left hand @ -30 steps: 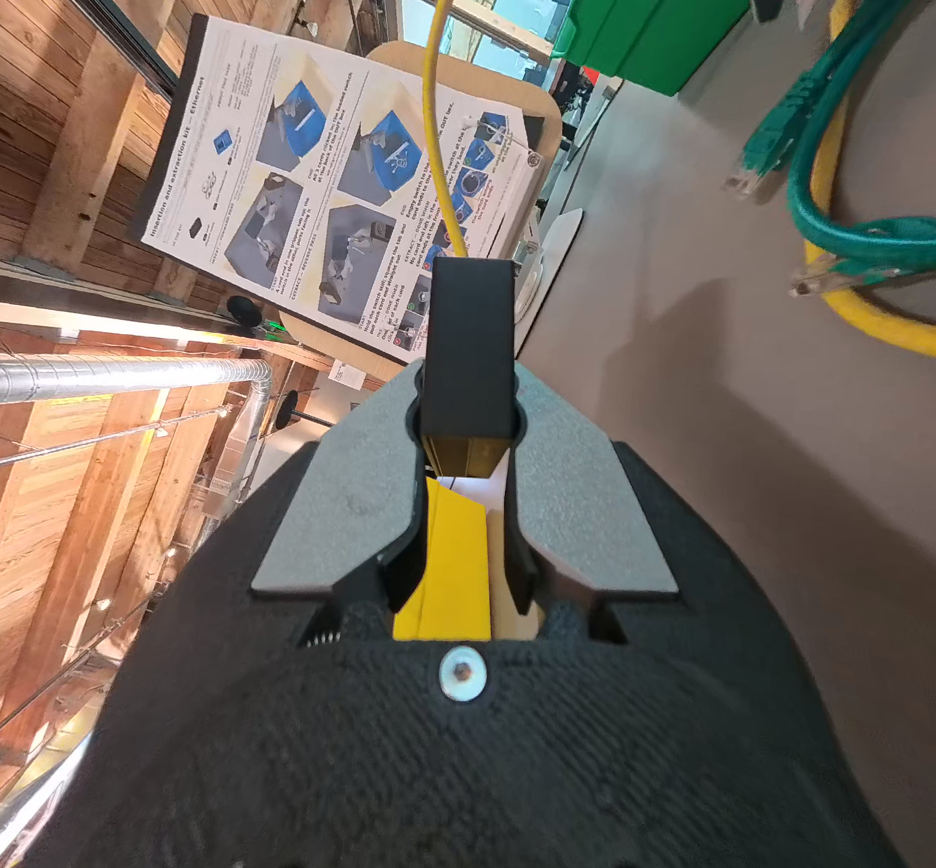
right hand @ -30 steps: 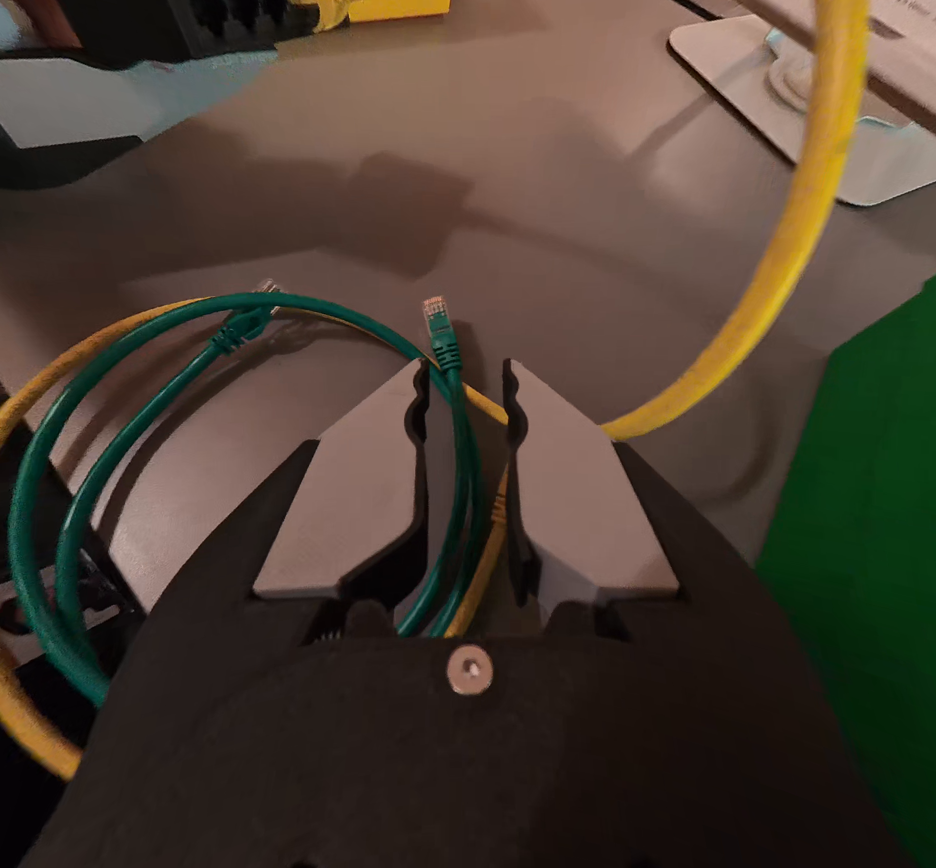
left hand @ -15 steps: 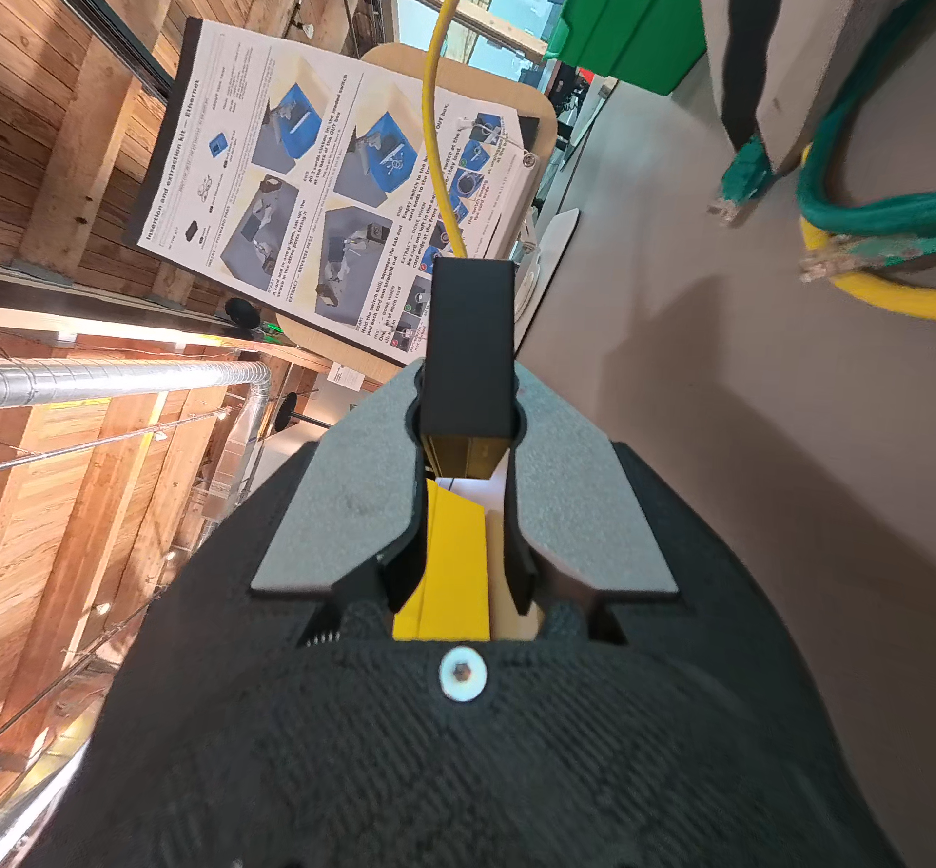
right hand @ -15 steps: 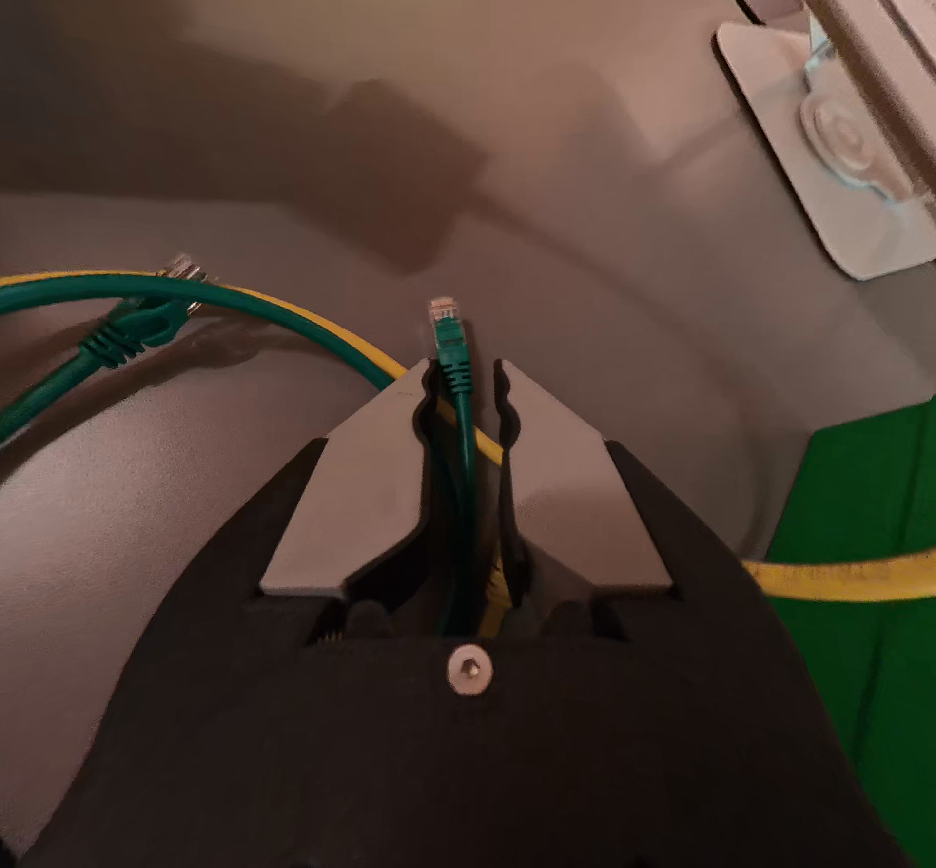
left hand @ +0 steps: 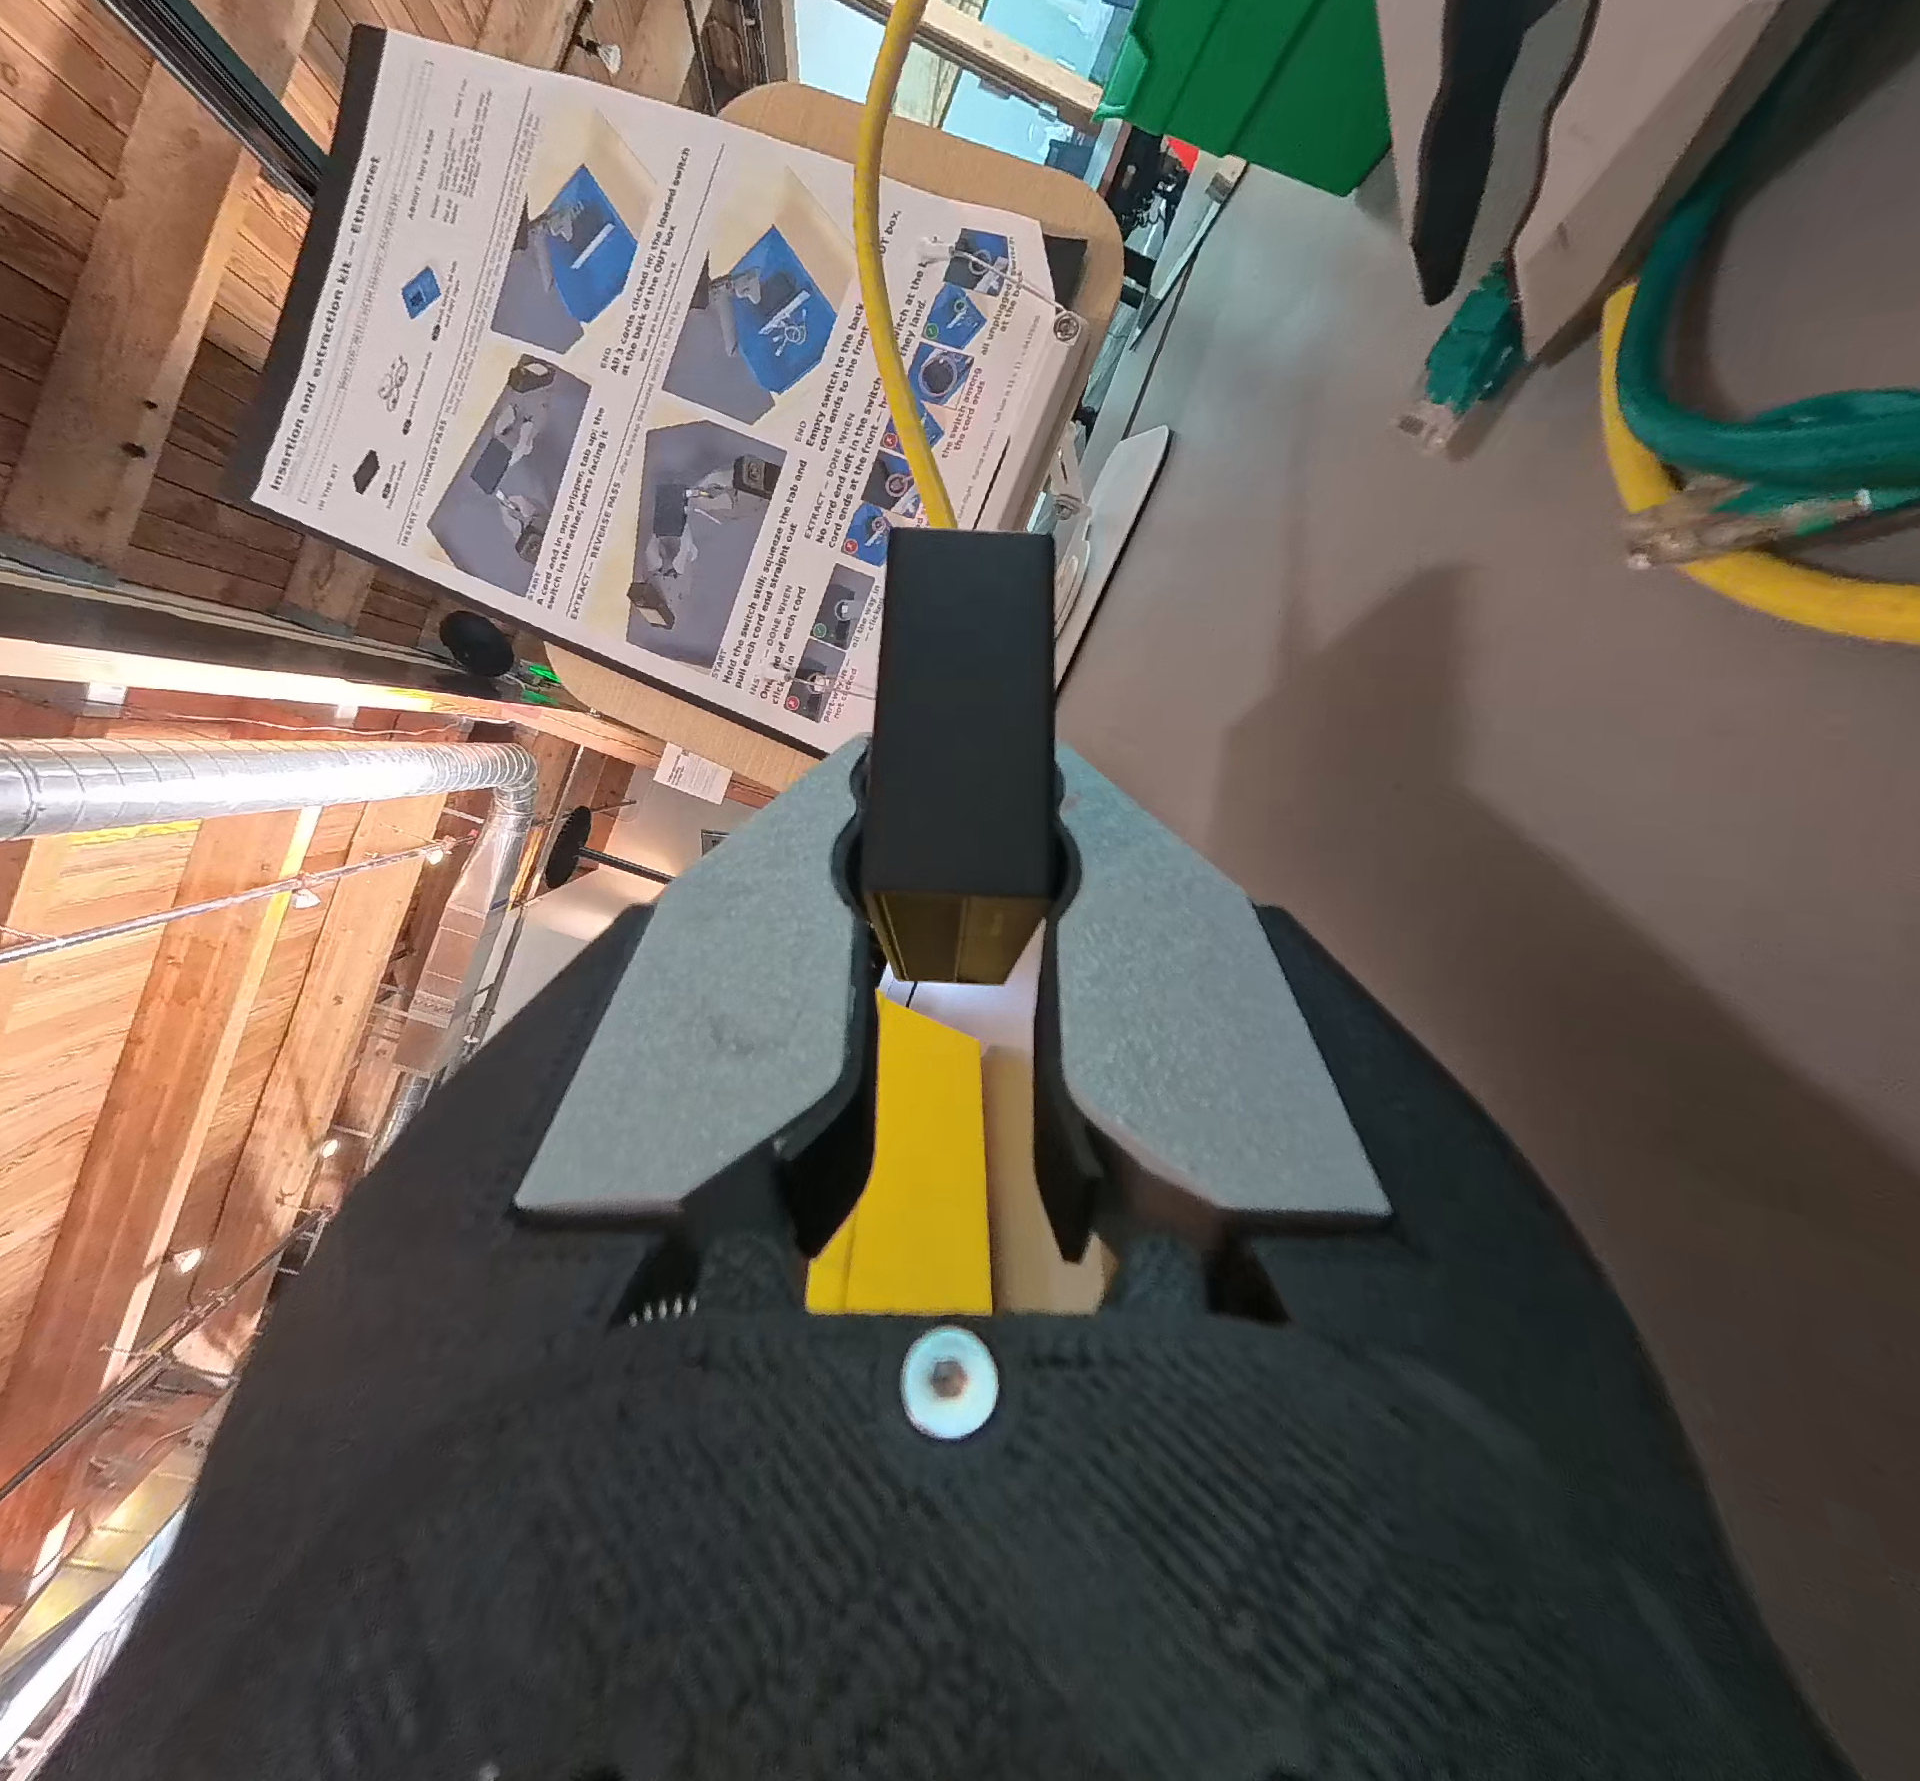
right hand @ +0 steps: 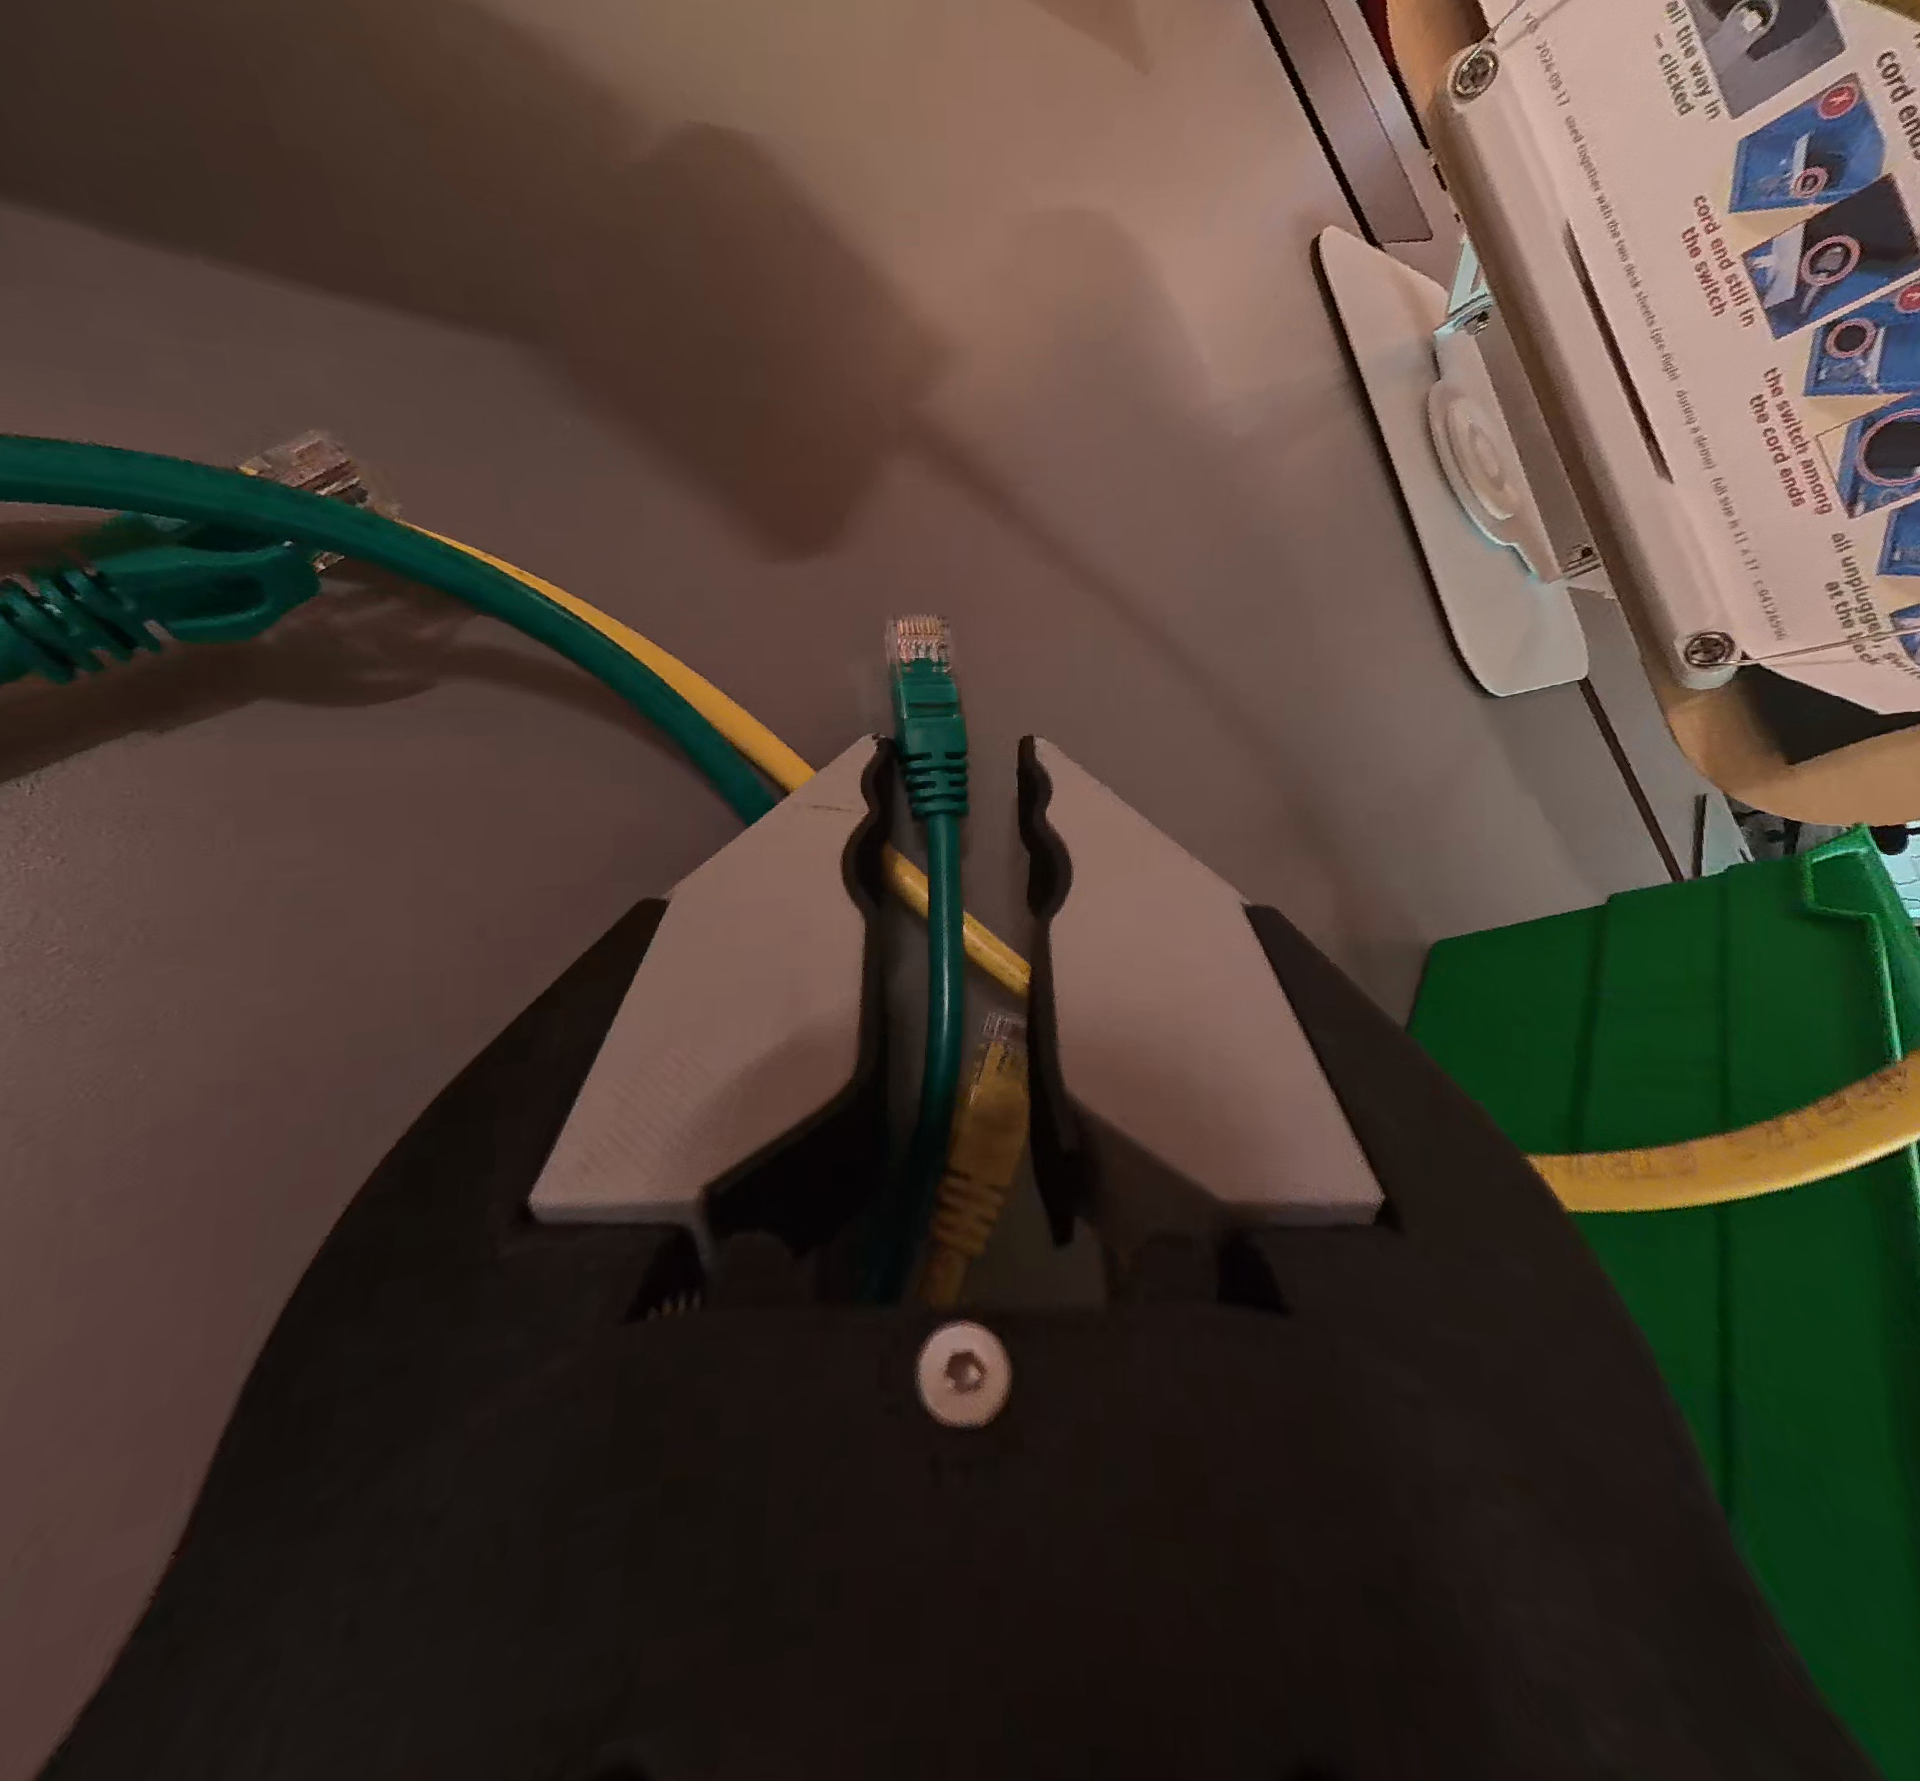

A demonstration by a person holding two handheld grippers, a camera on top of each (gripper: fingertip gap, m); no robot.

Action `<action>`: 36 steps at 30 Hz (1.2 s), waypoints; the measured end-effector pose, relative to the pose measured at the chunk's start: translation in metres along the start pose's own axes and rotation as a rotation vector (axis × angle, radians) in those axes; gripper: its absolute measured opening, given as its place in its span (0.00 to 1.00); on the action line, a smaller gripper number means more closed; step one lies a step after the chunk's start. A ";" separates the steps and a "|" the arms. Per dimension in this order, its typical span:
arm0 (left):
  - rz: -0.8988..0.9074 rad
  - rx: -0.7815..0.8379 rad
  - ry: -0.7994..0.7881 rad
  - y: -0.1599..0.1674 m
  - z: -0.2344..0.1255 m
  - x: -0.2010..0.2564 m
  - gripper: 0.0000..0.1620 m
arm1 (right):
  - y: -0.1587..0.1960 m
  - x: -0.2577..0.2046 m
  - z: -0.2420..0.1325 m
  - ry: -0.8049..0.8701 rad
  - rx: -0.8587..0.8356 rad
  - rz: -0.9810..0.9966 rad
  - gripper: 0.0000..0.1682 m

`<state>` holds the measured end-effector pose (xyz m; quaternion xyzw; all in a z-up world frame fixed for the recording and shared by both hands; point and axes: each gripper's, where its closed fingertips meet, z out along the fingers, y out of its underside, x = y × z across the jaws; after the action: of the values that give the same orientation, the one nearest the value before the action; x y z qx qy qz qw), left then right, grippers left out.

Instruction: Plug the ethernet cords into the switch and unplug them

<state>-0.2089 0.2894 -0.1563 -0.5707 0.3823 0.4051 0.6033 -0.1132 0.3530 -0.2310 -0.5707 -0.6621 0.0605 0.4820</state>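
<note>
In the left wrist view, the left gripper [left hand: 958,822] clamps the black switch [left hand: 961,708]; its ports face away, unseen. A yellow cord [left hand: 883,204] rises from its far end and is cut off by the frame's top.

In the right wrist view, the right gripper [right hand: 948,770] stands parted around a green cord [right hand: 940,910], its clear-tipped plug [right hand: 920,682] poking past the fingertips above the grey table [right hand: 623,173]. Whether the pads touch it is unclear.

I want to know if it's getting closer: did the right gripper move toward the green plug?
Yes. The right gripper moved forward over the grey table; the green plug now lies between its open fingertips.
</note>
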 end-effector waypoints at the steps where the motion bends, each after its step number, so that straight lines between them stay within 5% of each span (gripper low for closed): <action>1: -0.001 -0.001 0.002 0.000 0.000 0.000 0.17 | 0.000 0.000 0.000 -0.001 0.000 0.000 0.12; 22: -0.002 0.012 0.005 -0.002 -0.001 0.001 0.17 | -0.007 0.003 -0.012 0.046 0.043 -0.052 0.06; 30: 0.088 0.238 -0.088 -0.038 -0.021 -0.015 0.16 | -0.073 -0.012 -0.069 -0.388 0.252 0.042 0.05; 36: 0.213 0.316 -0.105 -0.056 -0.033 -0.006 0.17 | -0.093 -0.017 -0.080 -0.460 0.256 -0.012 0.05</action>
<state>-0.1595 0.2554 -0.1314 -0.4034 0.4672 0.4308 0.6583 -0.1229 0.2699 -0.1396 -0.4723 -0.7445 0.2692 0.3875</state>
